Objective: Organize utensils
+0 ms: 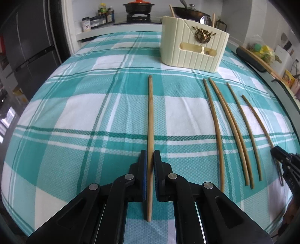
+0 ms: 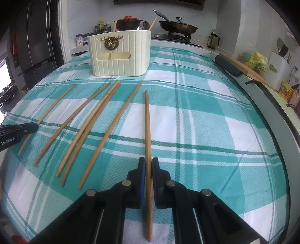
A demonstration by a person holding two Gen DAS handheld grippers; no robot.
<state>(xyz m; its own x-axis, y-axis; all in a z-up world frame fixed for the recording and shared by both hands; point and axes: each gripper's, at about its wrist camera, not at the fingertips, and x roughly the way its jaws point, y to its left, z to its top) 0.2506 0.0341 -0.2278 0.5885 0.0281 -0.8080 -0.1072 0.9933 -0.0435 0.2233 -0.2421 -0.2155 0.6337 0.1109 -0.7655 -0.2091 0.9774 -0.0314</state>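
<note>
Several wooden chopsticks lie side by side on a teal plaid cloth. My left gripper is shut on the leftmost chopstick, which runs between its blue pads. My right gripper is shut on the rightmost chopstick. The other chopsticks lie between the two grippers. A cream ribbed utensil holder with a gold deer emblem stands at the back of the cloth, also in the right wrist view; chopsticks and a spoon stand in it.
A stove with a clay pot and a lidded pan is behind the table. A fridge stands at the left. A dark roll and a wooden board lie along the right counter edge.
</note>
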